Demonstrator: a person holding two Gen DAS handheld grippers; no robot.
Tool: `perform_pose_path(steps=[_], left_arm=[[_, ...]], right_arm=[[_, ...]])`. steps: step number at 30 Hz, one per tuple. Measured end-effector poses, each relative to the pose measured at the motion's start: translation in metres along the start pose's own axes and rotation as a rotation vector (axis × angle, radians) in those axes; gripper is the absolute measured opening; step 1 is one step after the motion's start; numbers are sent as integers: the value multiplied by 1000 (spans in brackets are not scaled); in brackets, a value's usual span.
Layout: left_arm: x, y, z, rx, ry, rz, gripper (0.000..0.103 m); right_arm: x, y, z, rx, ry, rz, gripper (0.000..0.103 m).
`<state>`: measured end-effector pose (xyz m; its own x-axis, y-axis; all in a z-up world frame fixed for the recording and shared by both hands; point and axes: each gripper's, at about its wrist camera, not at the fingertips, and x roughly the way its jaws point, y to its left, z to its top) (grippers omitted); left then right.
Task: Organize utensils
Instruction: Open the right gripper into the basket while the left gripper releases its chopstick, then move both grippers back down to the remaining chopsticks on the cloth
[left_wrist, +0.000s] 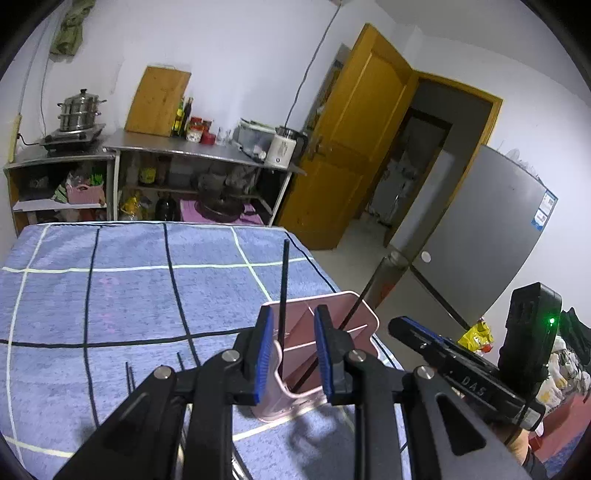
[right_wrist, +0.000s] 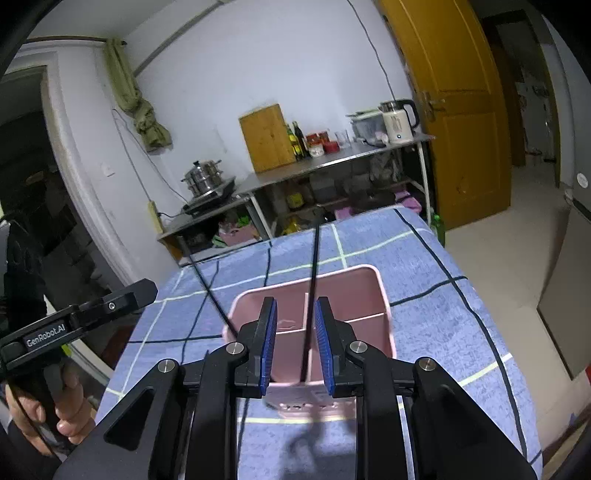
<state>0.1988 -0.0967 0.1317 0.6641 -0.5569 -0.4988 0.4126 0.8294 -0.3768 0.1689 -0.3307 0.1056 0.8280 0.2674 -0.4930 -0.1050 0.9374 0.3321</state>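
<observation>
Both grippers hover over a table draped in a blue checked cloth (left_wrist: 129, 295), each with its blue-padded jaws a little apart and clamped on nothing.

Left gripper (left_wrist: 293, 354), in its own wrist view: a pink divided utensil holder (left_wrist: 332, 314) stands on the cloth directly ahead and just below the fingertips, near the table's right edge. One black chopstick (left_wrist: 283, 288) stands almost upright in the holder, its shaft passing between the pads close to the left one; whether it touches that pad cannot be told. A second black chopstick (left_wrist: 364, 291) leans out to the right from another compartment. Two more thin dark sticks (left_wrist: 129, 376) lie on the cloth to the left of the gripper. At far right the other gripper's black body shows with a green light.

Right gripper (right_wrist: 295, 345), in its own wrist view: the same holder (right_wrist: 369, 280) sits straight ahead, its compartments visible. An upright chopstick (right_wrist: 314, 280) rises in the gap between the pads, free of both. The other chopstick (right_wrist: 210, 291) leans away to the left. At lower left a hand (right_wrist: 62, 410) grips the other gripper's handle.

Beyond the table stand steel counters (right_wrist: 332, 162) holding a pot, bottles and a kettle, and a yellow wooden door (right_wrist: 461, 110).
</observation>
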Motion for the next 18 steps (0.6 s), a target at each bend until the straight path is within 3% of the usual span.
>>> perform_pose_path(steps=[10, 18], left_arm=[[-47, 16, -42, 61, -39, 85, 24], [-63, 48, -82, -32, -17, 143, 24]], right_arm=[[-27, 33, -25, -65, 0, 48, 22], [-28, 51, -56, -82, 43, 82, 22]])
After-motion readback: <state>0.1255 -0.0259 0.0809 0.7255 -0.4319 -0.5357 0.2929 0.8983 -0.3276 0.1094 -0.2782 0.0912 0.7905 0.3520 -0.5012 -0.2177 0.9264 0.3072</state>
